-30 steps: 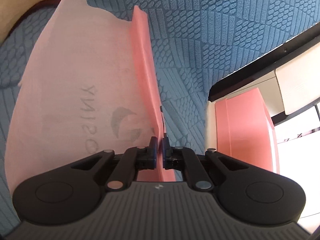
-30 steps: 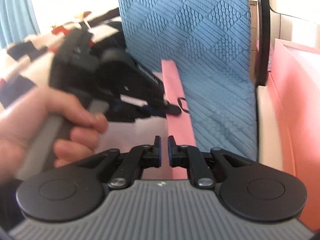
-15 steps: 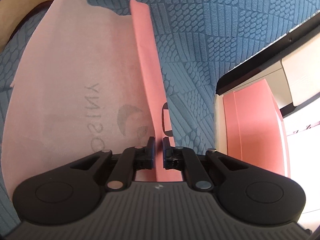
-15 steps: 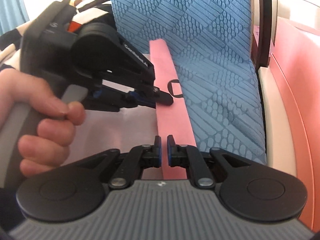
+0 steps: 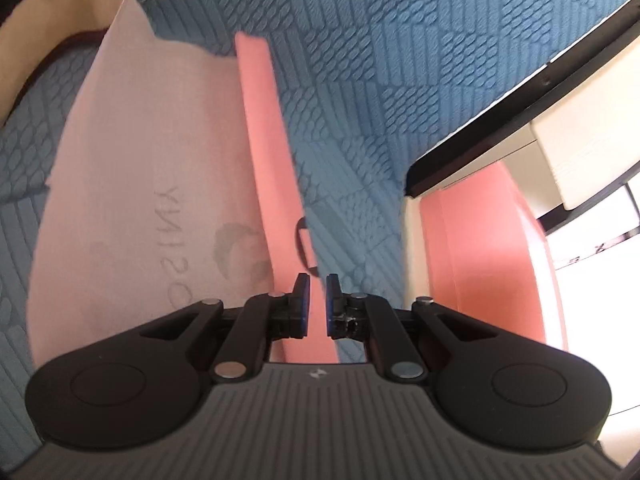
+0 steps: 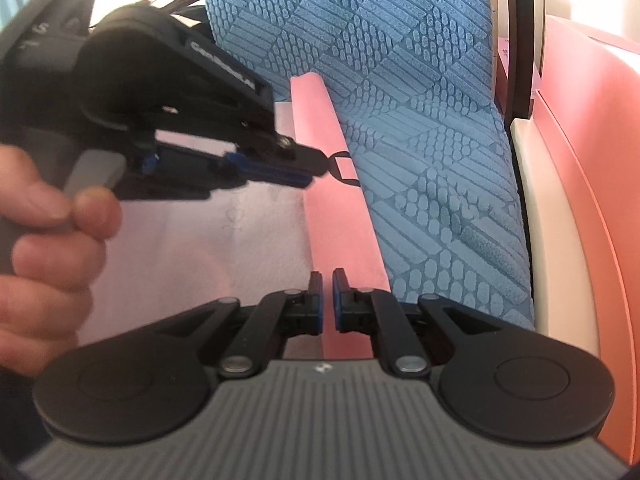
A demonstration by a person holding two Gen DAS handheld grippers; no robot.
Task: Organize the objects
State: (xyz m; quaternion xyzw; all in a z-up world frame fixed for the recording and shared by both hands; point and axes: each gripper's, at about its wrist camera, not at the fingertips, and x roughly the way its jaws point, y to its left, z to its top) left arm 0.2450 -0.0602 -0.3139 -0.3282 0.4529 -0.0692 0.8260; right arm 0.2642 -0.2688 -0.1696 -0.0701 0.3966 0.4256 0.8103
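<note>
The pale pink pouch (image 5: 140, 200) is lying flat on the blue quilted cover (image 5: 400, 80), with a pink box (image 5: 480, 260) standing at the far right. Its darker pink band (image 6: 332, 216) is running along the pouch's right edge from near to far. That long axis is lining up almost exactly with both grippers.

The left gripper (image 5: 316, 280) is pointing along the band with its jaws all but closed, and the black zip pull loop (image 5: 298, 240) is sitting just beyond its tips. From the right wrist view the tips are meeting the loop's left end, but whether they are pinching it is not clear. The right gripper (image 6: 327, 276) is hovering over the band's near end, jaws closed to a slit, and whether any fabric is caught there cannot be told. The left one, held in the person's hand (image 6: 48, 232), is the nearer to the pull, so any slide along the band is probably falling to it while the right steadies the near end.

Compared with a second ago, the band is now showing its broad face rather than its raised edge, the loop is showing clear of the left tips, and the left gripper is sitting closer in the right wrist view.
</note>
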